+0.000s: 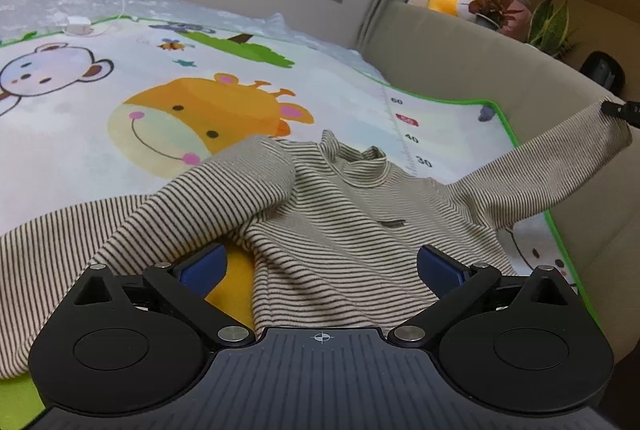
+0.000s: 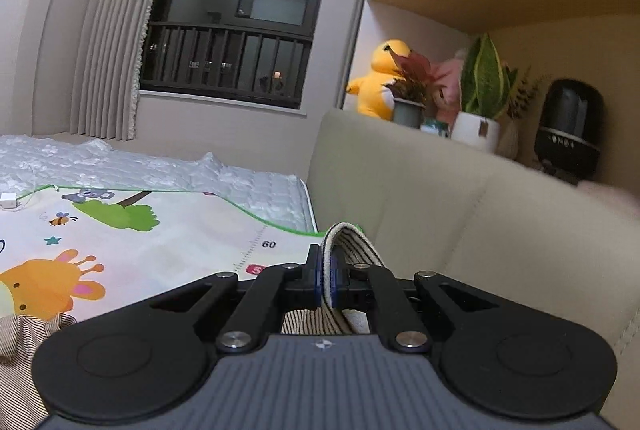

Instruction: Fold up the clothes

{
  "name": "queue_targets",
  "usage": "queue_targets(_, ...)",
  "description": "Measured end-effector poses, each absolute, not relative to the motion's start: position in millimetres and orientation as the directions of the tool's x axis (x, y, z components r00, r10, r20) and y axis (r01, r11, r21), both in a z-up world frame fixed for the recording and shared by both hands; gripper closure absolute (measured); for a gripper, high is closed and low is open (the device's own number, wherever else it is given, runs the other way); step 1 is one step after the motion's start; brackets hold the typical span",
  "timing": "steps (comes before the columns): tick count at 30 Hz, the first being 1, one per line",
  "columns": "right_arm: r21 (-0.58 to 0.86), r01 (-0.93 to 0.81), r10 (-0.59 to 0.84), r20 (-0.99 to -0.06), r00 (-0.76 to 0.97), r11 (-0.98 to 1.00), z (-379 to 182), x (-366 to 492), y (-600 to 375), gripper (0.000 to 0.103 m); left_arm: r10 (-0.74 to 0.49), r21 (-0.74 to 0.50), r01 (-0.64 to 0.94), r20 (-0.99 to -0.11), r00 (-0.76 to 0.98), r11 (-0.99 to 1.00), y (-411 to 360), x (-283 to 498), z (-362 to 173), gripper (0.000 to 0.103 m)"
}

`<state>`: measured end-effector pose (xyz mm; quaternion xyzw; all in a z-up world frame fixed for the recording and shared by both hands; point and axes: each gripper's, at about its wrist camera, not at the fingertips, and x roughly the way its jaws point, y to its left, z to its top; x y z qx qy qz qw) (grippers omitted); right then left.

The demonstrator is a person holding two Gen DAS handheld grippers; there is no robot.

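A beige striped turtleneck sweater point(image 1: 340, 214) lies front up on a cartoon play mat point(image 1: 200, 118). One sleeve point(image 1: 224, 190) is folded across its chest. My left gripper point(image 1: 322, 266) hovers over the sweater's lower body, open wide, its blue pads point(image 1: 204, 266) on either side and not pressing the cloth. The other sleeve point(image 1: 540, 170) stretches up to the right, where my right gripper point(image 1: 618, 110) holds its end. In the right wrist view my right gripper point(image 2: 328, 280) is shut on the sleeve cuff point(image 2: 344, 234), which loops above the pads.
A beige padded backrest point(image 1: 480, 62) borders the mat on the right. The ledge behind it holds a yellow plush toy point(image 2: 380, 82), potted plants point(image 2: 480, 90) and a black speaker point(image 2: 572, 122). A white charger with cable point(image 1: 78, 26) lies at the mat's far edge.
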<state>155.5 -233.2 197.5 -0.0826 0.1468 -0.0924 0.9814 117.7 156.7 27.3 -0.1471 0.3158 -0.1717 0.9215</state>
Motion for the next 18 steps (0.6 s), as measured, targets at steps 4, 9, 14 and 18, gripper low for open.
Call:
queue_targets(4, -0.201, 0.140, -0.190, -0.260, 0.947, 0.970, 206.1, 154.2, -217.8, 0.099, -0.419, -0.404, 0.216, -0.528, 0.738, 0.889, 162.6, 116.8, 23.1, 0.000)
queue_targets(9, -0.216, 0.112, -0.165, -0.246, 0.955, 0.970, 213.4, 158.0, -197.1, 0.099, -0.433, -0.420, 0.218, -0.528, 0.731, 0.881, 166.6, 113.9, 18.9, 0.000)
queue_targets(14, -0.231, 0.069, -0.122, -0.226, 0.966, 0.971, 220.0, 166.2, -171.4, 0.099, -0.436, -0.433, 0.211, -0.528, 0.729, 0.876, 171.8, 110.3, 17.3, 0.000)
queue_targets(18, -0.238, 0.015, -0.067, -0.212, 0.975, 0.971, 226.1, 173.8, -145.4, 0.099, -0.428, -0.437, 0.200, -0.525, 0.736, 0.877, 179.4, 104.5, 18.5, 0.000)
